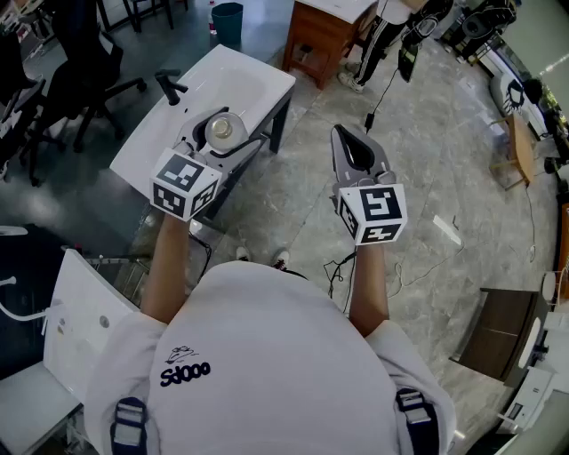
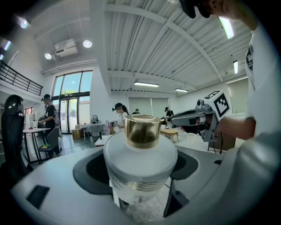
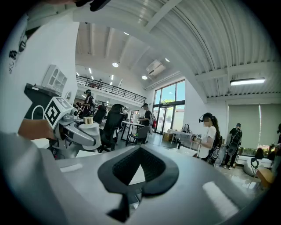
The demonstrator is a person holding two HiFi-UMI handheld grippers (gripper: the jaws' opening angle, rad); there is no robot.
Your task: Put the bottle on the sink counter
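Note:
A clear bottle [image 2: 139, 176] with a white shoulder and a gold cap [image 2: 142, 130] stands between the jaws of my left gripper [image 2: 140, 193], which is shut on it. From the head view the bottle [image 1: 225, 131] appears from above, held in the left gripper [image 1: 216, 135] over the near edge of the white sink counter [image 1: 233, 75]. The counter carries a black faucet [image 1: 169, 86]. My right gripper [image 1: 357, 149] hangs to the right over the stone floor, jaws together with nothing in them. The right gripper view also catches the left gripper [image 3: 74, 128] with the bottle [image 3: 88, 120].
A teal bin [image 1: 228, 21] and a wooden cabinet [image 1: 324, 32] stand beyond the sink. Dark office chairs [image 1: 76, 62] sit at the left, a white unit [image 1: 76, 311] at my lower left. Cables [image 1: 427, 267] trail on the floor at the right. People stand in the hall behind.

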